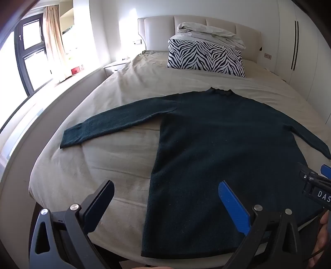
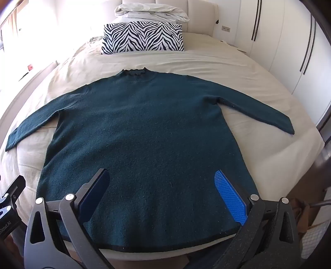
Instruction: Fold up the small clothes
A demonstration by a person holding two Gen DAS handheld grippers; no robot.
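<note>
A dark teal long-sleeved sweater [image 1: 217, 149] [image 2: 144, 132] lies flat on the beige bed sheet [image 1: 107, 161], collar toward the headboard, both sleeves spread out to the sides, hem at the near edge of the bed. My left gripper [image 1: 165, 186] hovers open above the sweater's lower left side, one finger over bare sheet, the blue-padded finger over the knit. My right gripper [image 2: 161, 175] hangs open above the lower middle of the sweater, near the hem. Neither holds anything. The right gripper's body [image 1: 316, 186] shows at the right edge of the left wrist view.
A zebra-striped pillow [image 2: 142, 37] and a folded white duvet [image 2: 151, 12] sit by the padded headboard [image 1: 157, 29]. White wardrobe doors [image 2: 289, 45] line the right side. A window with curtains [image 1: 51, 39] and a low ledge run along the left of the bed.
</note>
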